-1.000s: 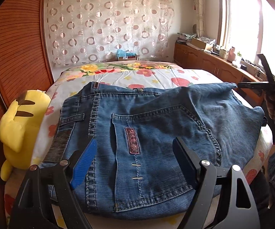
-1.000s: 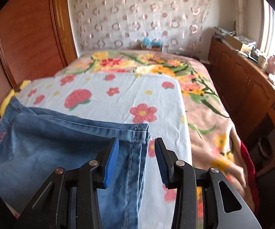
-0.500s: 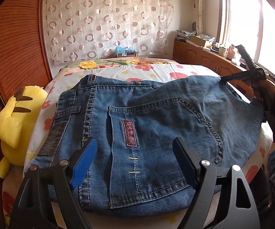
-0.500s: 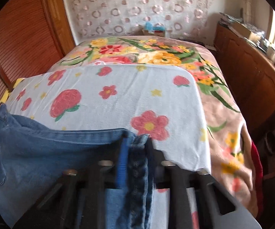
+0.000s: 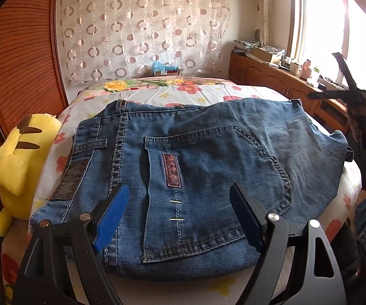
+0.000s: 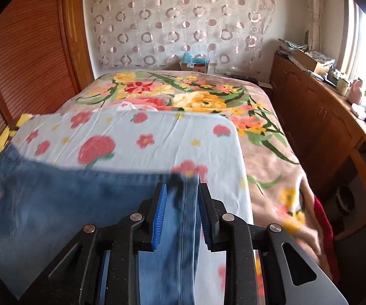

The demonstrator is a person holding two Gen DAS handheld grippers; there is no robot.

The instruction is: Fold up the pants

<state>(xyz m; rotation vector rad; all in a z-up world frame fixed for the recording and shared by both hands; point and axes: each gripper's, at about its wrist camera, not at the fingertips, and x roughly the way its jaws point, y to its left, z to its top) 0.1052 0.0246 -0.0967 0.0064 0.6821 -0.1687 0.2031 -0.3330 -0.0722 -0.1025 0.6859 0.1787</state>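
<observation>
On the bed (image 5: 233,91), the jeans (image 5: 208,157) show a red pocket tag (image 5: 171,169) — unreadable. The left gripper (image 5: 177,211) hovers spread wide, empty; the right gripper (image 6: 181,213) pinches the jeans' hem.

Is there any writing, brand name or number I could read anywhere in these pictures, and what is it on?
No text can be read.
Maroon patch on the jeans: pattern only, no legible letters.
Small tab at the waistband: too small.
Box by the curtain: its label is too blurred.
</observation>
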